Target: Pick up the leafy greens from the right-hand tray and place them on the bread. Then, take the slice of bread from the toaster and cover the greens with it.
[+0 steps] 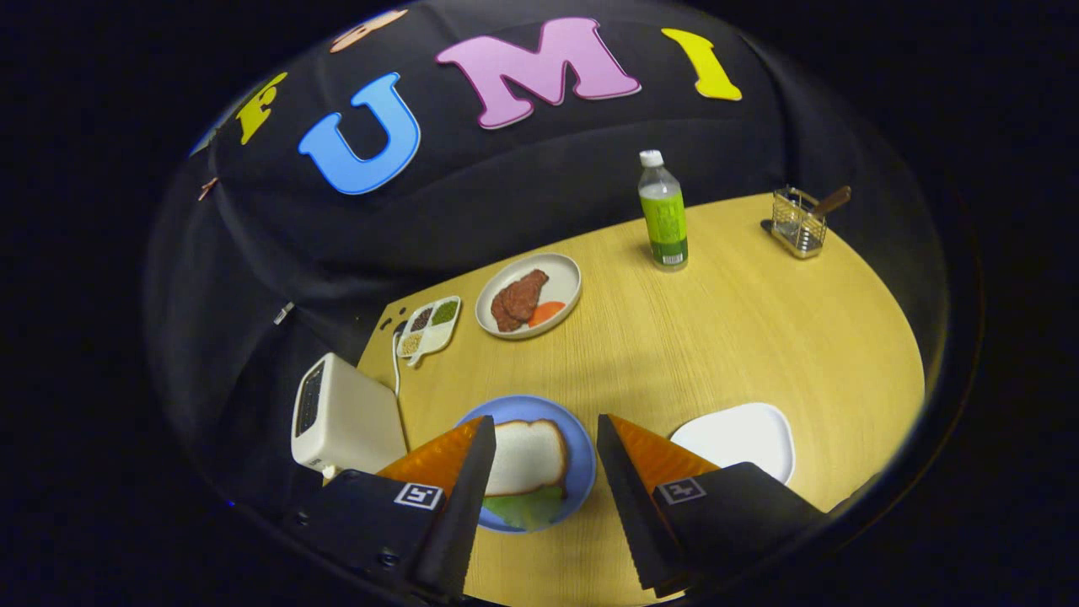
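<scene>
The gripper (539, 443) has its 2 fingers spread wide apart with nothing held, poised above the wooden table (725, 337). Between the fingers sits a blue plate (582, 459), and on it lies a slice of bread (527, 455), white with a tan crust. A green leaf (527, 508) pokes out from under the bread's near edge, flat and bright. To the right of the right finger is a white tray (742, 438), bare. Left of the left finger stands a cream toaster (341, 417) at the table's edge. Beyond the fingers, a white plate (565, 270) carries brown meat (518, 299) and an orange slice (546, 312); beside it a small divided dish (430, 326) holds grains in 4 sections. Farther off stand a bottle (663, 212) with a green label and a wire basket (798, 223) with a brown handle sticking out.
</scene>
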`<state>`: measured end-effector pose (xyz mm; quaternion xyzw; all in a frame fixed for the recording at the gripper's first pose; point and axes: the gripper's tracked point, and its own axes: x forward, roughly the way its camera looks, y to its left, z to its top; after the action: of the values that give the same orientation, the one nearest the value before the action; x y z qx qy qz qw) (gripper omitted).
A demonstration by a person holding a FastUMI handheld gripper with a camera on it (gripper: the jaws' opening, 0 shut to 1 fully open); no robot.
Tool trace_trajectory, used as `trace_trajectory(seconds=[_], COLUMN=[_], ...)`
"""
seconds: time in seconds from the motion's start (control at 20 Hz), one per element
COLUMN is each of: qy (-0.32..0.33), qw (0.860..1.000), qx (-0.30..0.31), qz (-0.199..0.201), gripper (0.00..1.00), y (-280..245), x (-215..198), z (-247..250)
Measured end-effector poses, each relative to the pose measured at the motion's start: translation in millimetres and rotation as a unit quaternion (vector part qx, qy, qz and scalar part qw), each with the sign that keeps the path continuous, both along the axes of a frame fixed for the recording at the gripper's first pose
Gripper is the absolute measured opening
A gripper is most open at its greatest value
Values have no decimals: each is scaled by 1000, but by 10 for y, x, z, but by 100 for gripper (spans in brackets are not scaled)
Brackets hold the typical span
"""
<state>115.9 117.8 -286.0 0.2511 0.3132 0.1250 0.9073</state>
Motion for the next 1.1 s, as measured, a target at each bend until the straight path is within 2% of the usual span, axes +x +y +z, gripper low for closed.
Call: trace_trajectory(seconds=[0.15, 0.3, 0.6, 0.7, 0.75, 0.9, 1.1], qy=[-60, -120, -213, -233, -240, -244, -251], qw=[998, 989, 959, 951, 948, 945, 937], qx=[-32, -81, -187, -203, -208, -214, -241], qz=[-4, -4, -21, -29, -33, -36, -42], gripper=[77, 77, 77, 76, 72, 73, 73], y=[-180, -329, -563, -615, -630, -639, -685], x=[20, 2, -114, -168, -186, -313, -444], z=[490, 903, 1555, 1712, 1773, 1879, 1800])
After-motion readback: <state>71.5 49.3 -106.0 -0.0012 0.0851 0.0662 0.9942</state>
